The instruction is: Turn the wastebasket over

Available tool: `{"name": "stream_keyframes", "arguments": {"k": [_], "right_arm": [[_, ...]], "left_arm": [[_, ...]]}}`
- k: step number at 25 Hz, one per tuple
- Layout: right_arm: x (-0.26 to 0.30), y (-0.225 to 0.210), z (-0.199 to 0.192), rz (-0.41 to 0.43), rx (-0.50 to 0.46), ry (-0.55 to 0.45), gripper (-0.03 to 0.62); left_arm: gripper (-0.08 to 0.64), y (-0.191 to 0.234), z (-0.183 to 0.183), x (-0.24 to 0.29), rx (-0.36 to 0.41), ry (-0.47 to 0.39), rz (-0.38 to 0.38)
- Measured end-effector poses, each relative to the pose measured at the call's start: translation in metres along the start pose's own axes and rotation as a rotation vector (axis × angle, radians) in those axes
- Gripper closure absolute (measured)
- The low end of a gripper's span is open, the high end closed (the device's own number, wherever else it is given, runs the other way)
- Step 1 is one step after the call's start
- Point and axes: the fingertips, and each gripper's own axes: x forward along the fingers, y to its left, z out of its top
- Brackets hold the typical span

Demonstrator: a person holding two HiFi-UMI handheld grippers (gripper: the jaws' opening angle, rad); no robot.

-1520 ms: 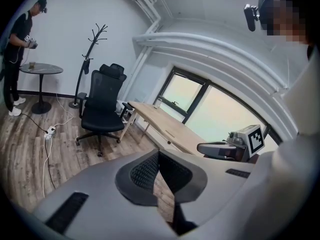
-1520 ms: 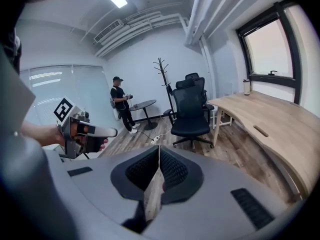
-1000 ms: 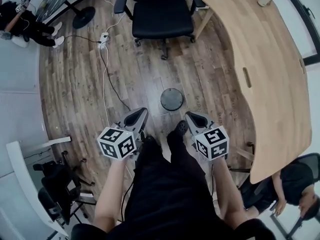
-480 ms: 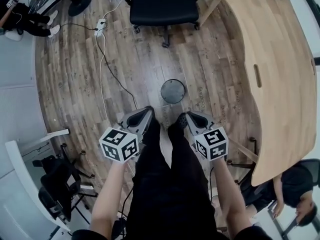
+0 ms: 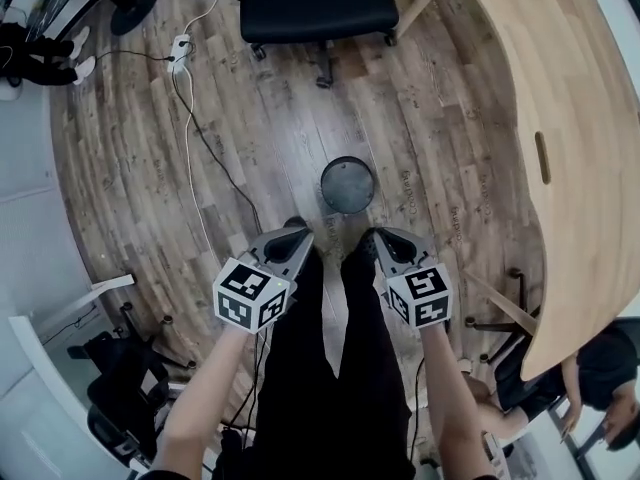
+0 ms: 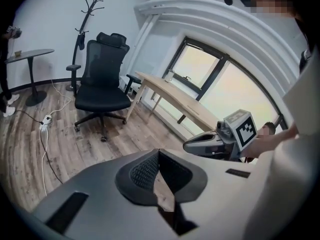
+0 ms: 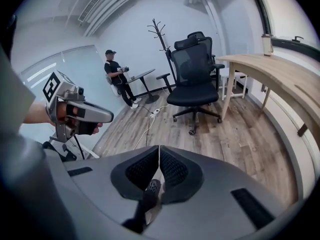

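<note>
Black office chair point(image 5: 315, 3), straight ahead; curved wooden desk point(image 5: 590, 138), ahead right; white power strip point(image 5: 181, 47), ahead left, on wood-plank floor point(image 5: 130, 188).

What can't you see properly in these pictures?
Head view: wastebasket seen from above; which way up is unclear.
Head view: office chair cut off by the top edge.
Head view: seated person cut off by the corner.
Right gripper view: cup on the desk too small to identify.

Wastebasket point(image 5: 347, 184) on floor point(image 5: 250, 138); chair point(image 5: 318, 3) behind it; desk point(image 5: 580, 118) rightward.
</note>
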Motion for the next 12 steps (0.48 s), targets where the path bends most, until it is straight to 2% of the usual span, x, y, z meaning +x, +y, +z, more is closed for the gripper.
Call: {"name": "stream_keyframes", "arguments": {"k": [5, 12], "right_arm": [[0.039, -0.017, -0.016, -0.036, 0.032, 0.006, 0.558], [0.091, -0.037, -0.045, -0.069, 0.056, 0.009, 0.558]], "left_arm": [[0.543, 0.035, -0.021, 0.032, -0.075, 0.025, -0.045], [0.541, 0.073, -0.061, 0.088, -0.135, 0.049, -0.094]]}}
